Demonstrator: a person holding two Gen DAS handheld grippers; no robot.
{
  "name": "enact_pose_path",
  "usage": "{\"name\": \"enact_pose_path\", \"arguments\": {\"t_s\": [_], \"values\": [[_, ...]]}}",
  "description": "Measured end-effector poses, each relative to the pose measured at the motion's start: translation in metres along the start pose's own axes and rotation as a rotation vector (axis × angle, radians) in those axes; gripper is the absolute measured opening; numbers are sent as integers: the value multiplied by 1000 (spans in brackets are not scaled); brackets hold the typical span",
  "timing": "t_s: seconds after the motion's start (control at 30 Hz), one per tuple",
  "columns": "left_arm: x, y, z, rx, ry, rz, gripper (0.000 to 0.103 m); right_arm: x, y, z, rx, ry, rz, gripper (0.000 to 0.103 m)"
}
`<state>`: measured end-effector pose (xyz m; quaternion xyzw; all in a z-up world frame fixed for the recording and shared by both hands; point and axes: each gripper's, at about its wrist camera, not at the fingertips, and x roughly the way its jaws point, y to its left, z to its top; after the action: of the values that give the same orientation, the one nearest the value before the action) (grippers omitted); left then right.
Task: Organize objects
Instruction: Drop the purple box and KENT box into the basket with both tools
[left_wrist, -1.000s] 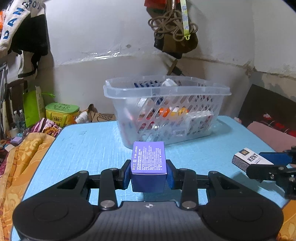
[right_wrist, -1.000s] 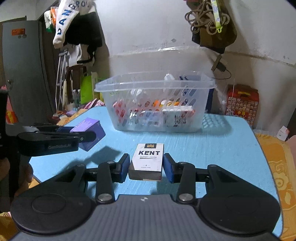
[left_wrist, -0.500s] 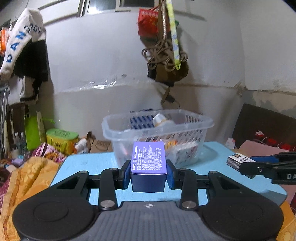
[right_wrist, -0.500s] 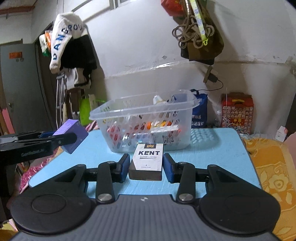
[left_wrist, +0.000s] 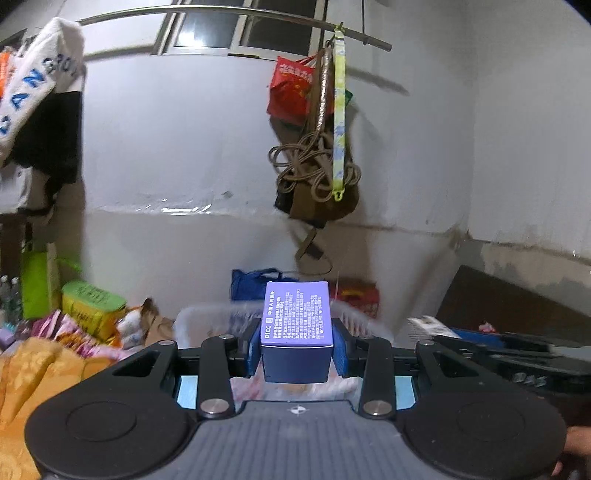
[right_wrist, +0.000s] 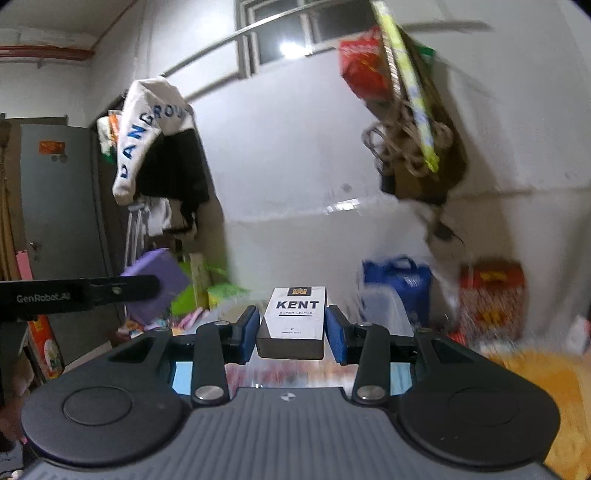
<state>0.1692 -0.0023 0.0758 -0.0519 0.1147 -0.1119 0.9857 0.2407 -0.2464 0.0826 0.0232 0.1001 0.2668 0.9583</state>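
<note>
My left gripper (left_wrist: 297, 347) is shut on a purple box (left_wrist: 296, 314) with white print, held high in the air. The clear plastic basket (left_wrist: 207, 317) shows just below and behind it, mostly hidden. My right gripper (right_wrist: 291, 330) is shut on a white KENT cigarette pack (right_wrist: 293, 314), also raised. The purple box (right_wrist: 159, 273) and the left gripper arm (right_wrist: 81, 291) show at the left of the right wrist view. The right gripper with the pack (left_wrist: 424, 325) shows at the right of the left wrist view.
A white wall stands ahead with a hanging bag and coiled rope (left_wrist: 317, 177). Clothes hang at the left (right_wrist: 155, 136). A blue bag (right_wrist: 399, 280) and a red box (right_wrist: 491, 295) stand by the wall. Bits of the blue table (left_wrist: 186, 391) show under the fingers.
Both grippers have risen and tilted up with their boxes. The basket and table have dropped to the bottom of both views. The grips have not changed.
</note>
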Motion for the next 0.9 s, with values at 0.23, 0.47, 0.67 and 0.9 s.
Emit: {"name": "enact_pose_path", "arguments": {"t_s": [0.23,0.47,0.67,0.9], "values": [[101,7,26,-41,94,72,41,88,-19,9,-55,60,-21,43],[146,25,5,-64,140,85,85,120,-27,-7,-67,106,-73,82],[141,47,-4,-117,115,118,99,93,-30,-3,9,53,-104,103],[101,28,6,-36,126,66,103,38,-10,10,32,88,-217,103]]}}
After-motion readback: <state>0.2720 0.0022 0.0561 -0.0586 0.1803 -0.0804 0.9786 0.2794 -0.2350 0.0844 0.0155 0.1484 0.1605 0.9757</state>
